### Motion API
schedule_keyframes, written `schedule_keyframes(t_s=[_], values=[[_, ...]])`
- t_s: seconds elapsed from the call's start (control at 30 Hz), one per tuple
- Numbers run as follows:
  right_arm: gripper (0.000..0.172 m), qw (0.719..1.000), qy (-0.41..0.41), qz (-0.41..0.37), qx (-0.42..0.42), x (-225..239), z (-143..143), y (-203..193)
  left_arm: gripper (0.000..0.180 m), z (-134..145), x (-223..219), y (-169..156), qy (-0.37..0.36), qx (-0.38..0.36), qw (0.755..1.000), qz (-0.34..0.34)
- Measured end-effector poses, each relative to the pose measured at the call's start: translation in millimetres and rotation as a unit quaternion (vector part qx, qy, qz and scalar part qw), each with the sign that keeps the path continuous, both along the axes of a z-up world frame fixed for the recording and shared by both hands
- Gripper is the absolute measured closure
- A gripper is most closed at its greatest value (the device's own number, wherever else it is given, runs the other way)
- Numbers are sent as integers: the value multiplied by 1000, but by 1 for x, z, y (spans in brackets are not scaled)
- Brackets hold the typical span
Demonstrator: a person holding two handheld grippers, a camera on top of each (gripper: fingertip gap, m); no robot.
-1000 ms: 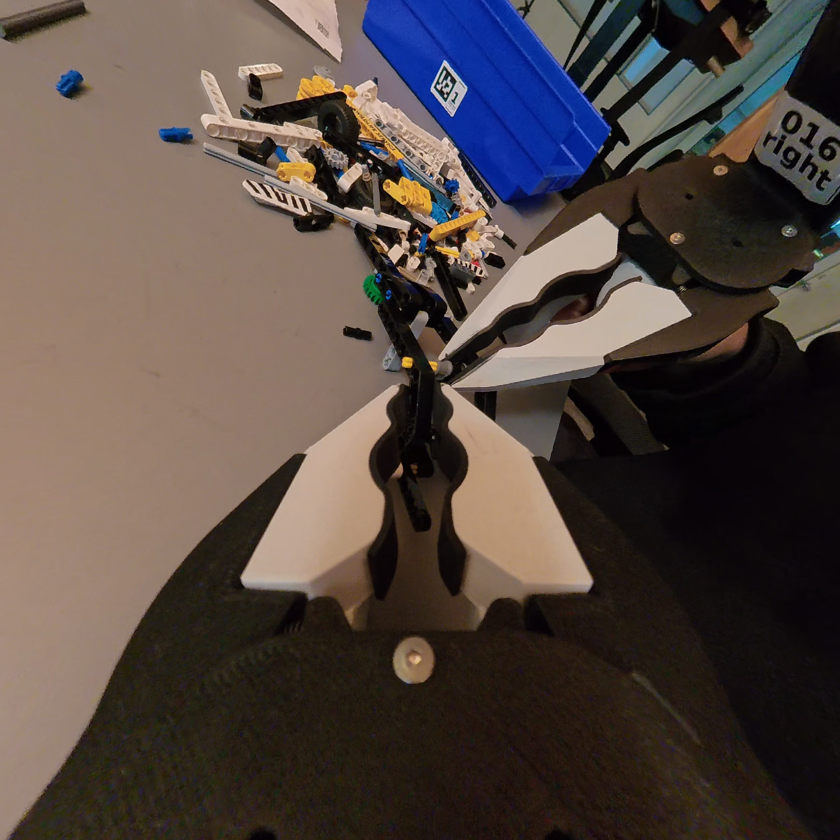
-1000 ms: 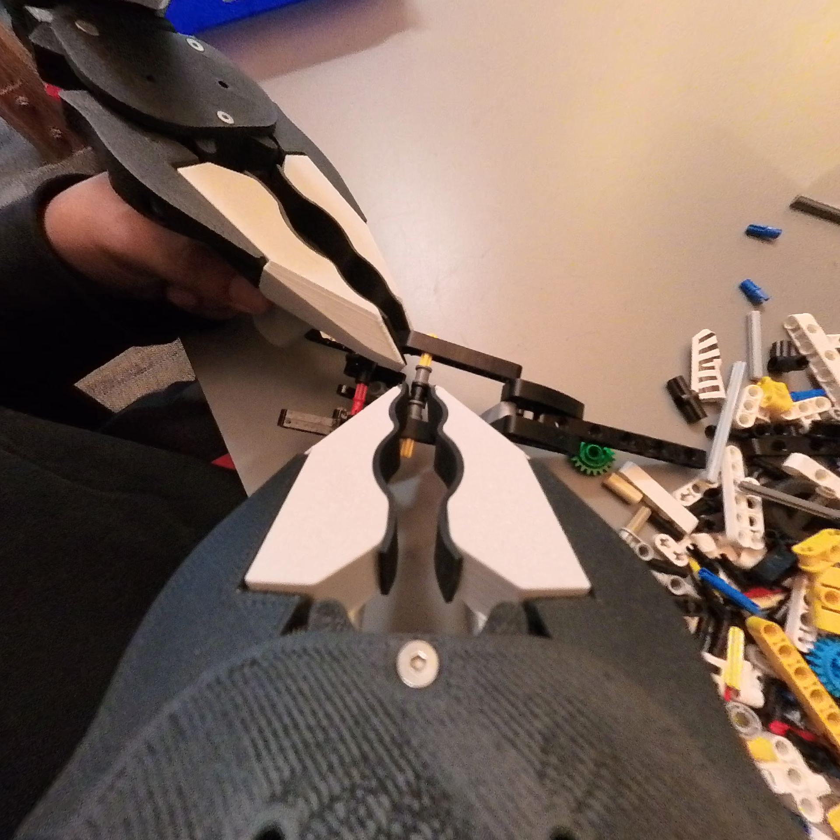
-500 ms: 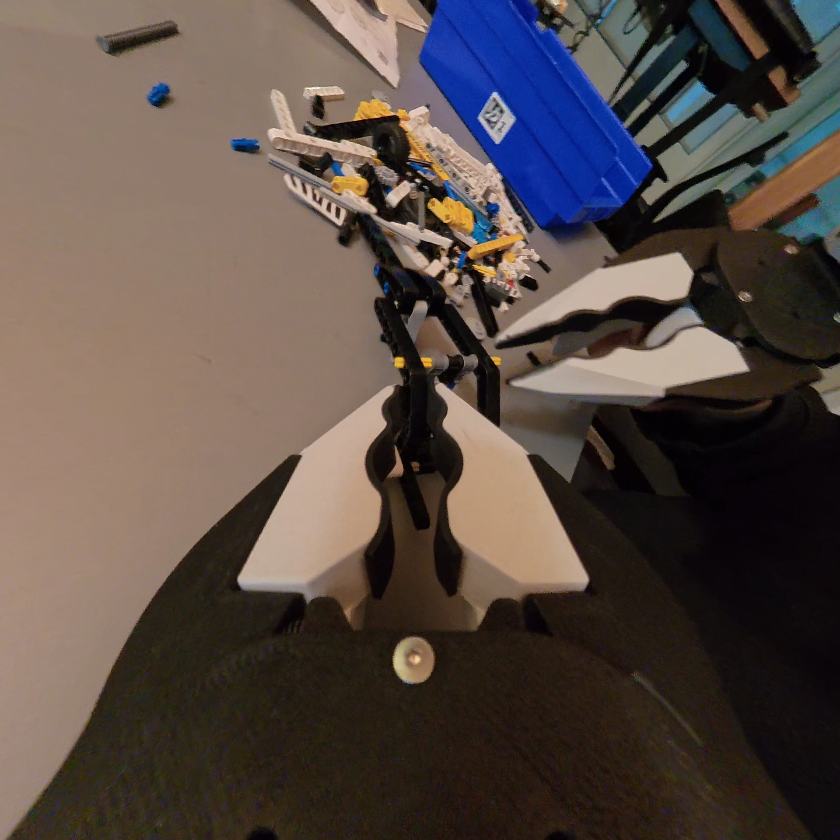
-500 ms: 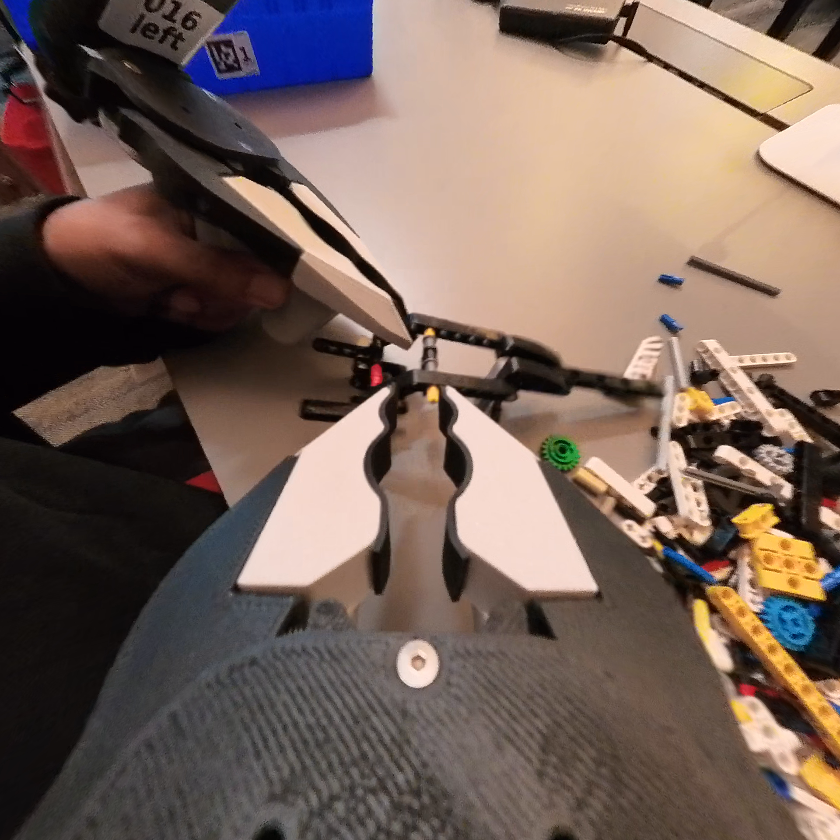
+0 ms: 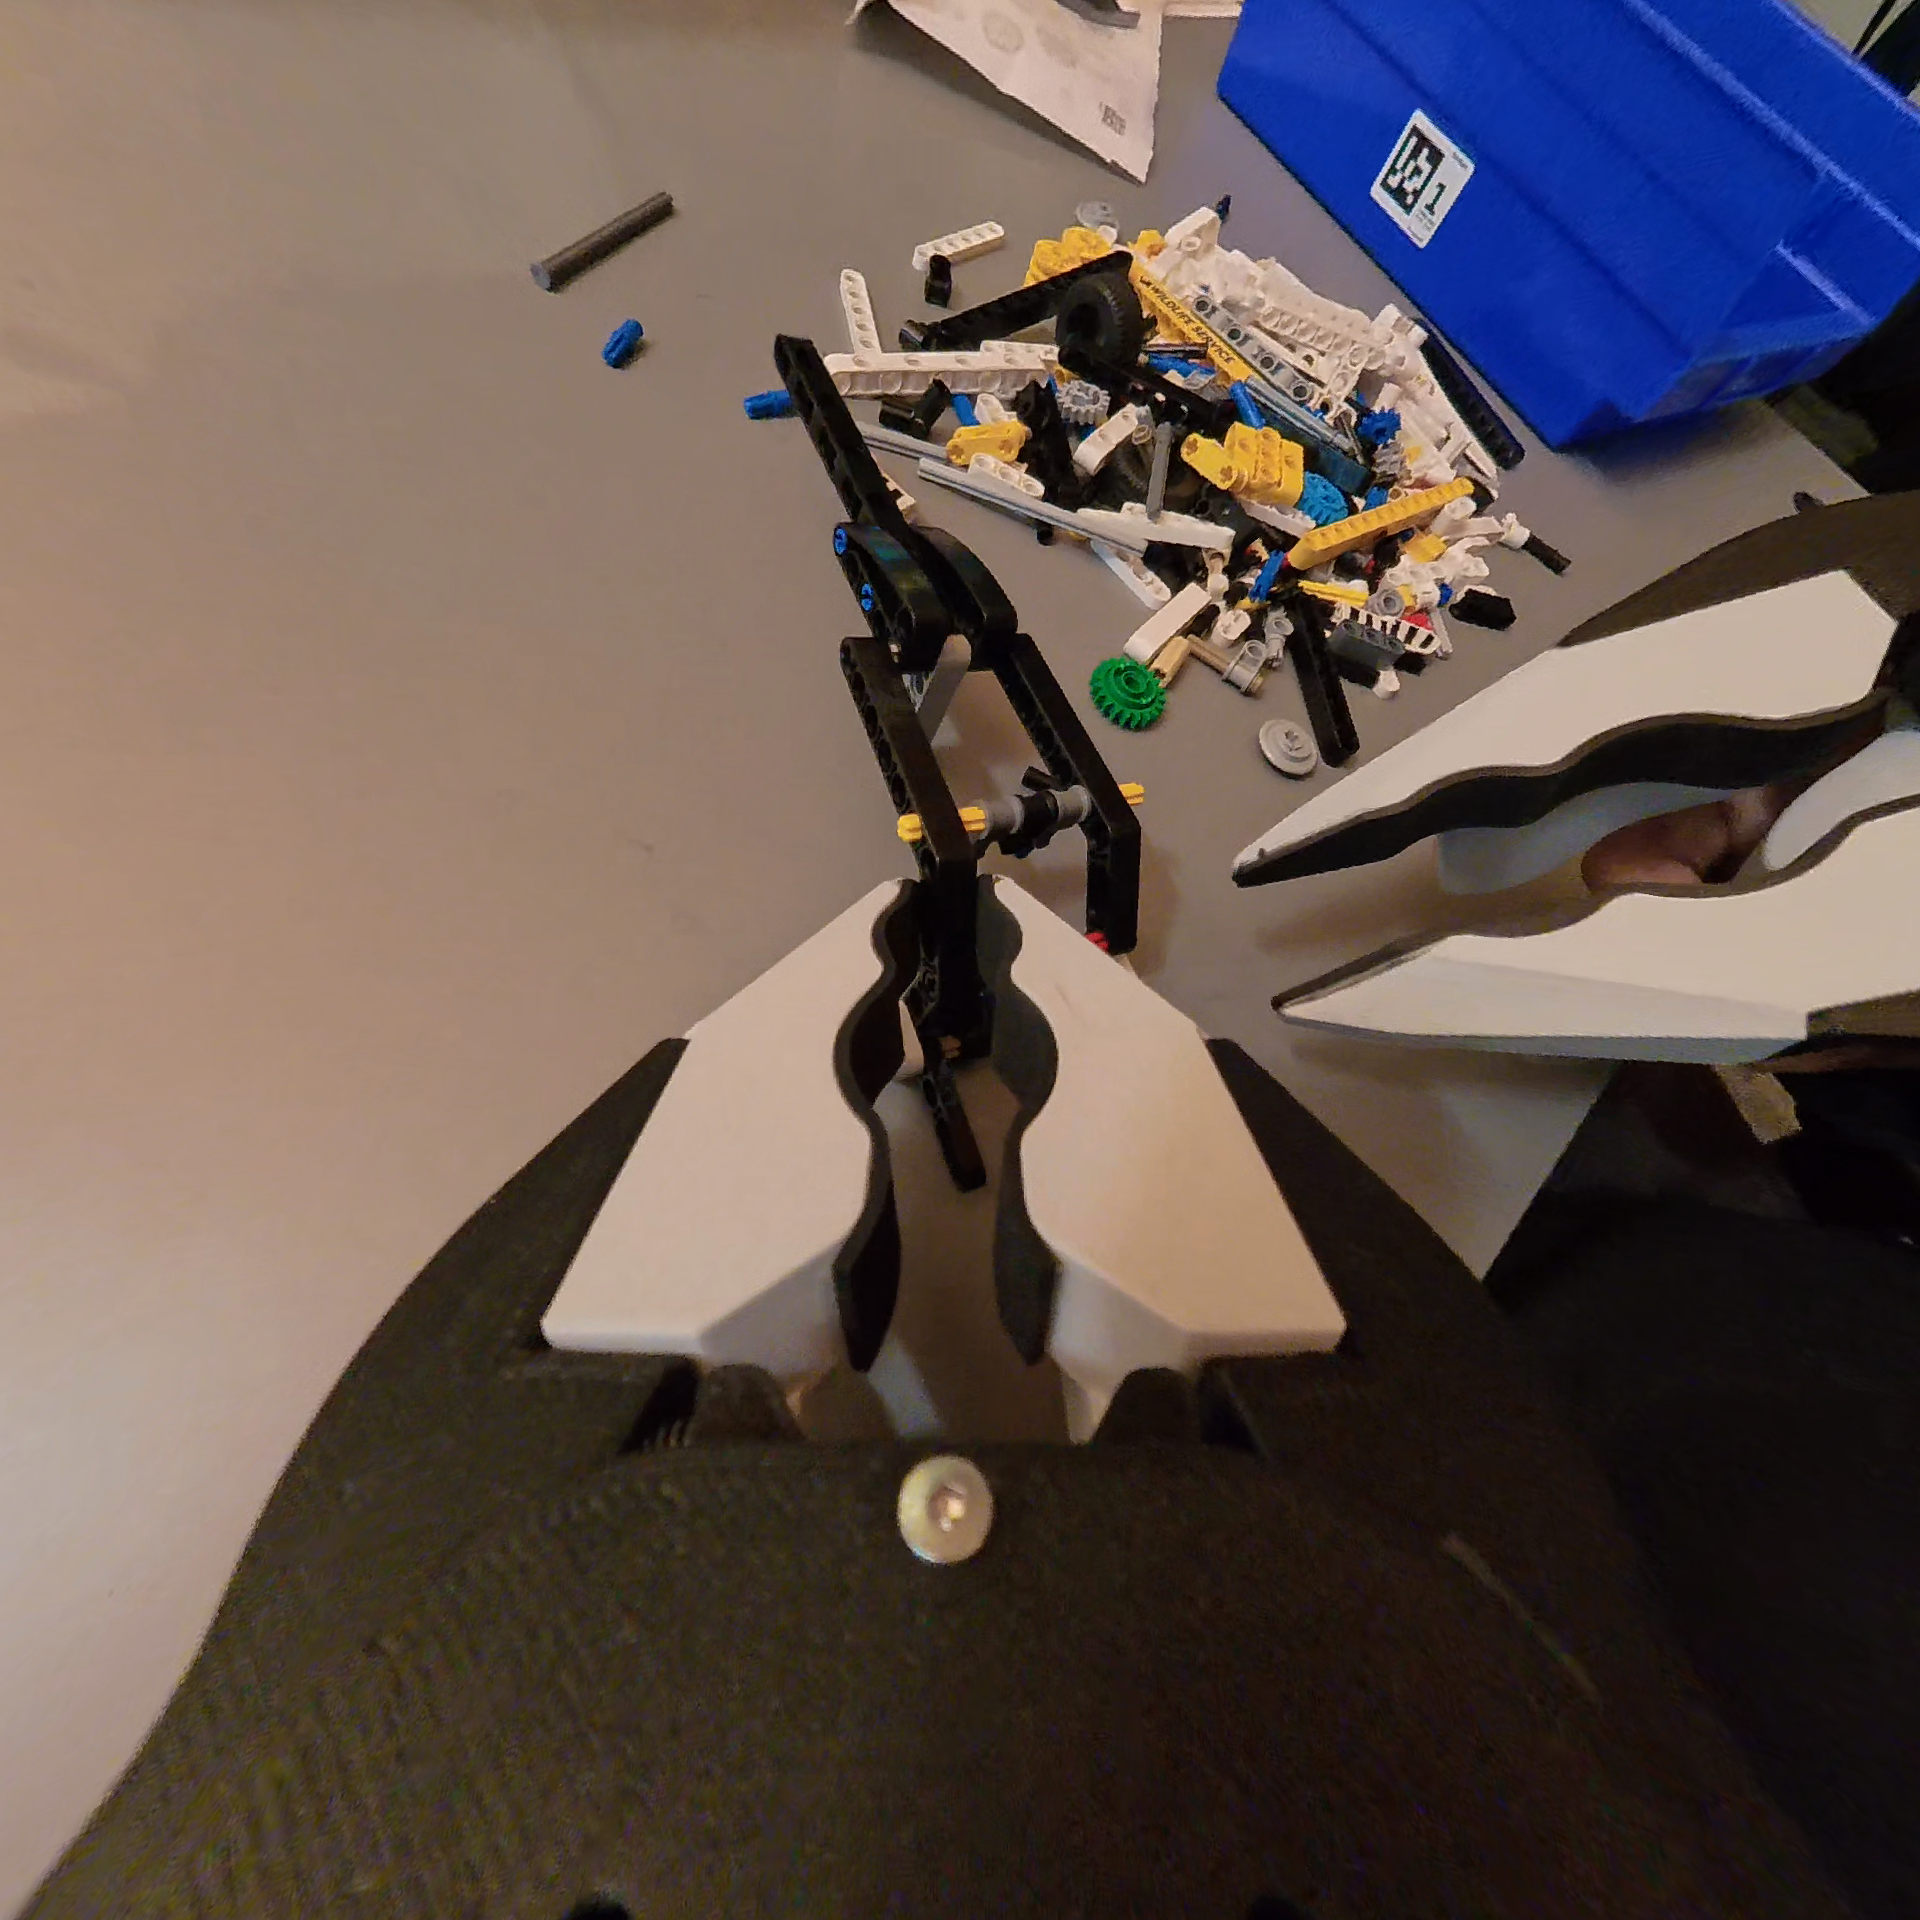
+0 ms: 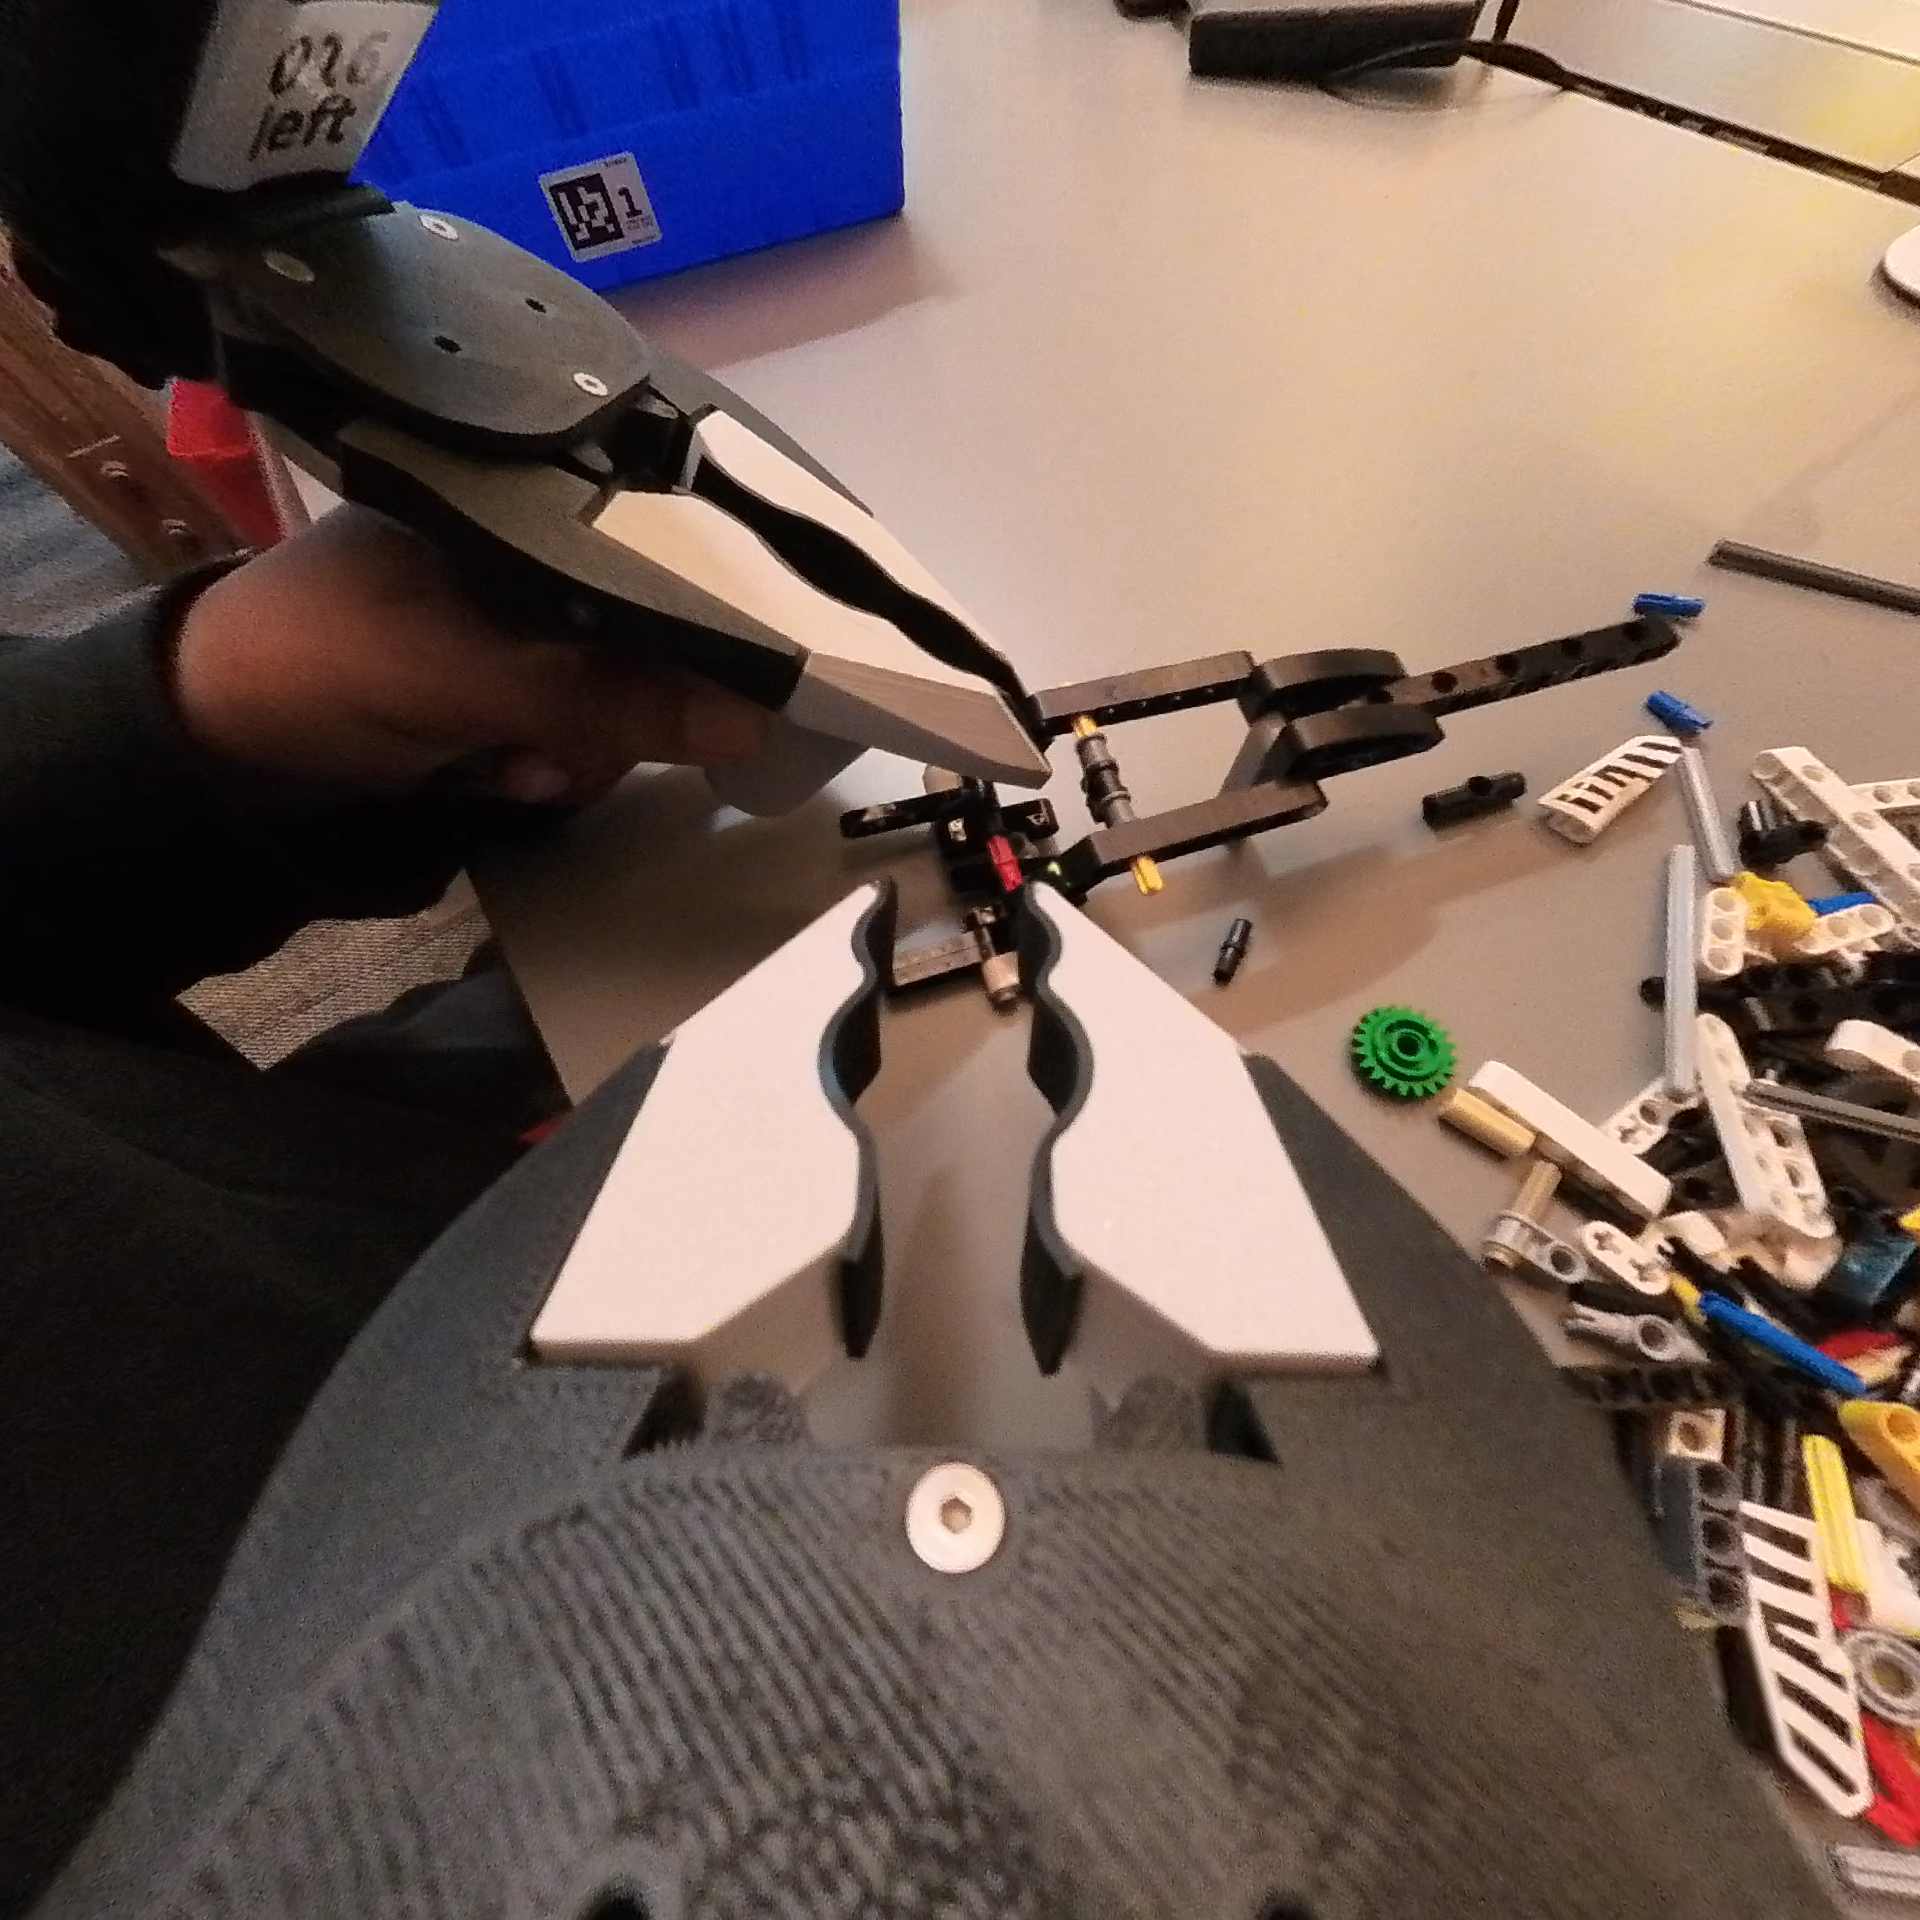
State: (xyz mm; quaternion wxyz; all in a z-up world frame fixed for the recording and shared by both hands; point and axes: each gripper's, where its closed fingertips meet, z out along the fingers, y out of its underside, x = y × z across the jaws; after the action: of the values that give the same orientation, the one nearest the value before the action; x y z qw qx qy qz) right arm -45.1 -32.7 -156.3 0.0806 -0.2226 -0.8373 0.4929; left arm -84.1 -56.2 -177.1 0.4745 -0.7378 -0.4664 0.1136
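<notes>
Left gripper (image 5: 943, 896) is closed on one long black beam of a black beam assembly (image 5: 940, 665), both pads pressed to it, and holds it lifted above the grey table (image 5: 312, 623). Its own view looks along that frame, showing a grey-and-black axle with yellow pins (image 5: 1023, 812) crossing between the two side beams; the right wrist view shows the same assembly (image 6: 1340, 696) from the side, jutting out past the left gripper's fingertips (image 6: 1013, 748), with a hand (image 6: 436, 696) under the gripper body. Right gripper (image 6: 956, 914) has its jaws parted with nothing in them; in the left wrist view it (image 5: 1262, 940) hangs apart from the assembly, to its right. Only the right wrist view shows a second small black sub-assembly with a red pin (image 6: 987, 852) lying at the table's near edge, just beyond the open fingertips. Farther off lie a loose pile of white, yellow and black bricks (image 5: 1226, 436), a green gear (image 5: 1127, 691), a blue bin (image 5: 1610, 208) and a dark rod (image 5: 603, 239).
</notes>
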Motion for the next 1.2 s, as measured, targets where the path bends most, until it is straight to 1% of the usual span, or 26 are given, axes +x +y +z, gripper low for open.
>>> schedule_keyframes(t_s=[0.5,0.73,0.83,0.9,1.0,1.2], values=[[150,1000,6,-11,-5,8,2,4,174,0,0,0,23,-36,999,7],[148,1000,9,-21,-3,5,1,8,174,0,0,0,24,-36,999,8],[145,996,27,-68,48,-15,-8,23,172,1,0,-1,25,-31,999,10],[139,988,47,-107,97,-32,-15,39,170,1,1,-1,23,-30,999,11],[136,974,73,-145,159,-49,-25,59,167,0,1,-1,19,-33,999,10],[136,957,112,-146,224,-52,-37,73,166,-4,1,0,10,-45,999,8]])
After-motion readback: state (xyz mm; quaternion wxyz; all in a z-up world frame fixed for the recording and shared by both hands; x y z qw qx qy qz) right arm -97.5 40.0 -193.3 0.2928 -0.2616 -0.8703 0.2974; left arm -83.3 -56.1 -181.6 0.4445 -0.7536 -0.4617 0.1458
